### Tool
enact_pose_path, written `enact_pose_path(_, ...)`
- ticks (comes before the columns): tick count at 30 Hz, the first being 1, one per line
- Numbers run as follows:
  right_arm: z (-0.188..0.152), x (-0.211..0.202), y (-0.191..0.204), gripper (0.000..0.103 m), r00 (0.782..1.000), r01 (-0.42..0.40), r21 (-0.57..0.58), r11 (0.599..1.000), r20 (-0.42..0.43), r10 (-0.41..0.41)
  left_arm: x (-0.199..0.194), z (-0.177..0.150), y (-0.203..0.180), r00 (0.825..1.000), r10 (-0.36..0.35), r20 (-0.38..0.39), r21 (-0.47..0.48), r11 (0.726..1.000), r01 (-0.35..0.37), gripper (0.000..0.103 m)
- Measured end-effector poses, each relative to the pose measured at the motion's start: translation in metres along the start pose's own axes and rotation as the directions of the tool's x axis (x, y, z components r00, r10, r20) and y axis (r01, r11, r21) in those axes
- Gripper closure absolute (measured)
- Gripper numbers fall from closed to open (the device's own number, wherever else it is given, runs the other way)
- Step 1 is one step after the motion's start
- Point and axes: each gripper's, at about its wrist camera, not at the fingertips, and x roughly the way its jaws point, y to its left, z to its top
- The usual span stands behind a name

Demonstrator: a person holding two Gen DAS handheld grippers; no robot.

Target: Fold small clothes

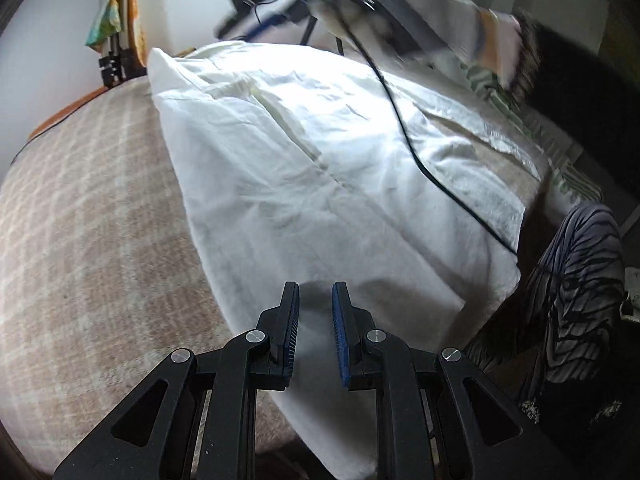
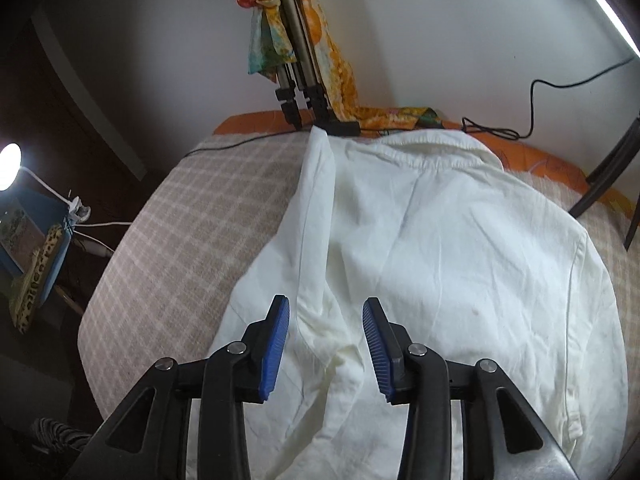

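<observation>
Both pairs of jaws stand apart with nothing pinched between them. On the left gripper (image 1: 315,304) the 2 blue-edged pads leave a narrow gap, and only cloth lying below shows through it. On the right gripper (image 2: 326,316) the gap is wider; a fold of cloth sits under it, but neither pad presses on it, so the garment is loose.

Just past the fingers lies the white shirt (image 2: 440,248), spread over the checked blanket (image 2: 192,208) that covers the bed. From the right wrist it reads as collar far, hem near, with 1 side panel already turned inward along a long crease running from the collar toward the gripper. The left wrist sees the same shirt from the side, its near corner right under the fingertips.

A black cable (image 1: 420,160) trails across the cloth in the left view. Farther off stand a tripod (image 2: 298,80), draped with a bright scarf (image 2: 264,40), and a lamp (image 2: 10,164) at the bed's far left side.

My read of the risks: with neither gripper holding, the turned panel could slump open if the blanket is nudged. That cable could snag a finger or drag across the cloth and rumple it. A bite taken too shallow might catch only 1 layer, so the next fold would come out skewed.
</observation>
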Motion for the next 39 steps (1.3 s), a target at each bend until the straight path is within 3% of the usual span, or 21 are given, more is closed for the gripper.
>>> enact_pose_path(5, 0.043, 0.022, 0.0, 0.056, 0.998, -0.046, -0.003, 0.999, 0.033, 0.046, 0.006, -0.002, -0.002, 1.0, -0.003, -0.002, 0.012, 1.0, 0.003, 0.088)
enact_pose_path(9, 0.077, 0.051, 0.003, 0.039, 0.997, -0.072, -0.018, 0.997, 0.039, 0.072, 0.009, 0.0, -0.005, 1.0, -0.014, 0.0, 0.023, 1.0, 0.014, 0.088)
enact_pose_path(16, 0.104, 0.096, -0.005, 0.04, 0.997, -0.072, -0.028, 0.997, 0.021, 0.073, 0.013, 0.005, -0.001, 0.999, -0.049, -0.01, 0.006, 0.999, 0.049, 0.088)
enact_pose_path(19, 0.108, 0.109, -0.016, 0.05, 0.994, -0.111, 0.008, 0.994, 0.017, 0.11, 0.012, 0.005, 0.0, 0.998, -0.055, -0.01, 0.003, 0.998, 0.055, 0.088)
enact_pose_path(21, 0.109, 0.115, -0.021, 0.068, 0.991, -0.136, 0.028, 0.99, 0.008, 0.135, 0.011, 0.005, 0.0, 0.998, -0.054, -0.01, 0.004, 0.999, 0.054, 0.088)
enact_pose_path(28, 0.109, 0.124, -0.026, 0.07, 0.989, -0.147, 0.038, 0.988, 0.002, 0.147, 0.012, 0.005, 0.002, 0.998, -0.067, -0.011, -0.012, 0.998, 0.067, 0.088)
enact_pose_path(30, 0.109, 0.125, -0.026, 0.094, 0.99, -0.141, 0.033, 0.99, 0.005, 0.14, 0.012, 0.005, 0.001, 0.998, -0.061, -0.01, -0.005, 0.998, 0.061, 0.088)
enact_pose_path(32, 0.11, 0.126, -0.021, 0.1, 0.997, -0.083, -0.013, 0.996, 0.001, 0.083, 0.011, 0.004, 0.001, 0.998, -0.06, -0.006, -0.005, 0.998, 0.06, 0.088)
enact_pose_path(36, 0.107, 0.146, -0.017, 0.102, 0.997, 0.051, -0.067, 0.996, -0.046, -0.054, 0.011, 0.005, 0.0, 0.998, -0.059, -0.007, 0.001, 0.998, 0.059, 0.088)
enact_pose_path(39, 0.106, 0.147, -0.011, 0.101, 0.995, 0.09, -0.092, 0.992, -0.035, -0.093, 0.011, 0.005, -0.001, 0.999, -0.051, -0.008, 0.012, 0.999, 0.051, 0.088)
